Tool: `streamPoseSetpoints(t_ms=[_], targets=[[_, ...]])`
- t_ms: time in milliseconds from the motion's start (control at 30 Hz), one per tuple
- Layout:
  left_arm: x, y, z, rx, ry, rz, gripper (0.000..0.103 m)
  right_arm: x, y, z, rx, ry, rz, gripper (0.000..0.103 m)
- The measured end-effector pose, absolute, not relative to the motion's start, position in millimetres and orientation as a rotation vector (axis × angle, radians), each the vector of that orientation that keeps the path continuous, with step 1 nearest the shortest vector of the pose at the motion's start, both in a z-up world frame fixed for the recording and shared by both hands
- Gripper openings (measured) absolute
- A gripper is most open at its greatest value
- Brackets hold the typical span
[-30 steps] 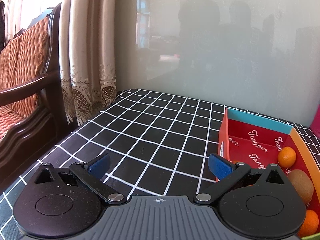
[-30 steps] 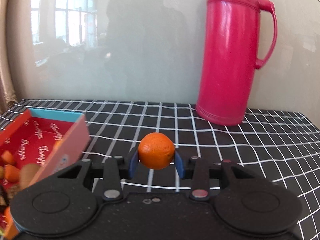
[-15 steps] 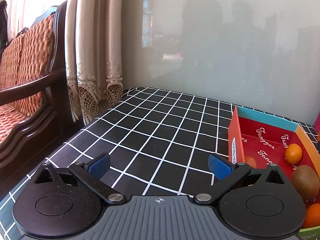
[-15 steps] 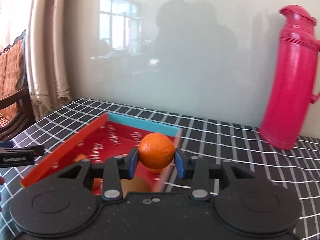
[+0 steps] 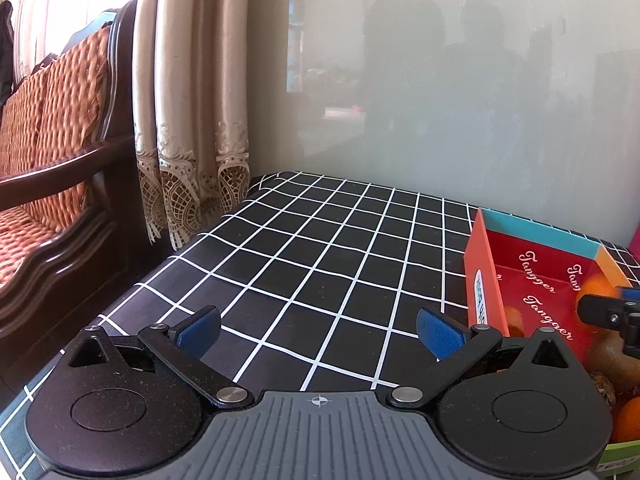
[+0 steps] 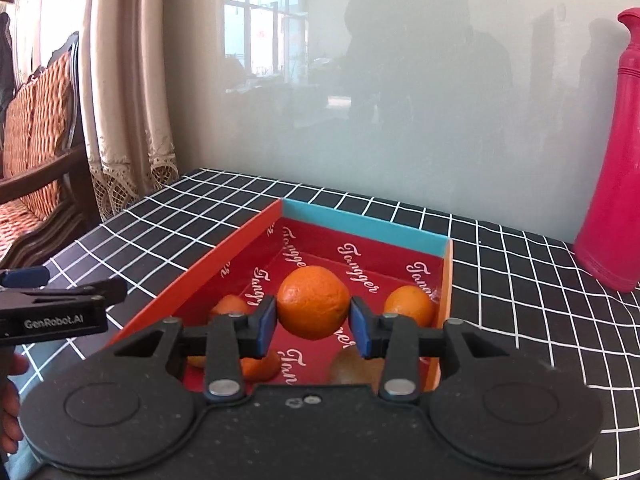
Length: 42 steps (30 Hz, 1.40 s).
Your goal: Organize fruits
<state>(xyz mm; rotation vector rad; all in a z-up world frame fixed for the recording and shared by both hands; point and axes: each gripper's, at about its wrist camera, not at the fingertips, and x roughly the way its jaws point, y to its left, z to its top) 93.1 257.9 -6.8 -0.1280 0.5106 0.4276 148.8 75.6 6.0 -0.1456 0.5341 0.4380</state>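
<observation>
My right gripper [image 6: 312, 322] hovers over the red fruit box [image 6: 362, 226] with an orange [image 6: 312, 300] between its blue pads. Its jaws are opening, and the orange still sits level between them, clear of the box floor. Under it in the box lie tangerines [image 6: 410, 306] and a brown kiwi [image 6: 354, 366]. My left gripper [image 5: 318, 326] stands open and empty over the checked cloth, just left of the box [image 5: 482, 272]. A finger of the right gripper [image 5: 608, 308] reaches in at the left wrist view's right edge.
A tall pink thermos [image 6: 612, 184] stands to the right of the box against the glossy wall. A wooden chair with orange cushions [image 5: 48, 140] and lace curtains [image 5: 192, 120] stand off the table's left edge. A hand [image 6: 8, 400] shows at the lower left.
My right gripper has swung left with the orange, from beside the thermos to over the box. The left gripper has barely shifted and stays open.
</observation>
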Motion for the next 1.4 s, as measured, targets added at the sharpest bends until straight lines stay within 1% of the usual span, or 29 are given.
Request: streamPoseSetpoints(t_ms=[67,100,200,267,300,333,367,567,733,900,1033,1267,1400], targets=[[93.5,257.0,-6.7,-0.127,0.511,0.426,0.103,146.7,76.0,6.7,-0.160,0.509,0.414,0.069],[93.6,256.7,-6.2,-0.131,0.510,0.425,0.103,144.4,73.4,9.6,-0.151,0.484,0.405,0.073],[93.7,254.2,-4.3,-0.143,0.508,0.413,0.103,138.7,56.7,24.7,-0.111,0.410,0.374,0.076],[94.3,249.4,-2.5,-0.158,0.509,0.398,0.103,135.4,38.1,34.0,-0.082,0.365,0.333,0.088],[94.1,246.5,-1.7,-0.164,0.508,0.387,0.103,133.8,28.1,37.8,-0.069,0.343,0.310,0.089],[94.3,242.7,-0.4,-0.171,0.508,0.378,0.103,132.4,17.8,40.9,-0.054,0.324,0.289,0.094],[95.0,238.3,0.7,-0.177,0.509,0.367,0.103,130.5,6.5,44.1,-0.038,0.307,0.266,0.102],[96.7,212.5,11.2,-0.171,0.481,0.356,0.103,118.9,-53.5,53.3,0.001,0.252,0.153,0.103],[92.2,187.0,20.7,-0.124,0.425,0.355,0.103,114.3,-94.3,42.9,0.056,0.299,0.112,0.103],[84.2,155.9,25.5,-0.082,0.438,0.310,0.103,109.5,-106.8,34.5,0.046,0.333,0.090,0.103],[57.3,126.0,36.4,-0.030,0.439,0.255,0.103,87.2,-108.3,28.6,0.027,0.358,0.092,0.103],[-3.0,97.7,52.7,-0.030,0.467,0.205,0.103,22.9,-95.5,19.0,-0.001,0.392,0.141,0.103],[-41.8,90.2,58.9,0.003,0.412,0.184,0.103,-12.6,-93.5,23.0,-0.015,0.370,0.120,0.103]])
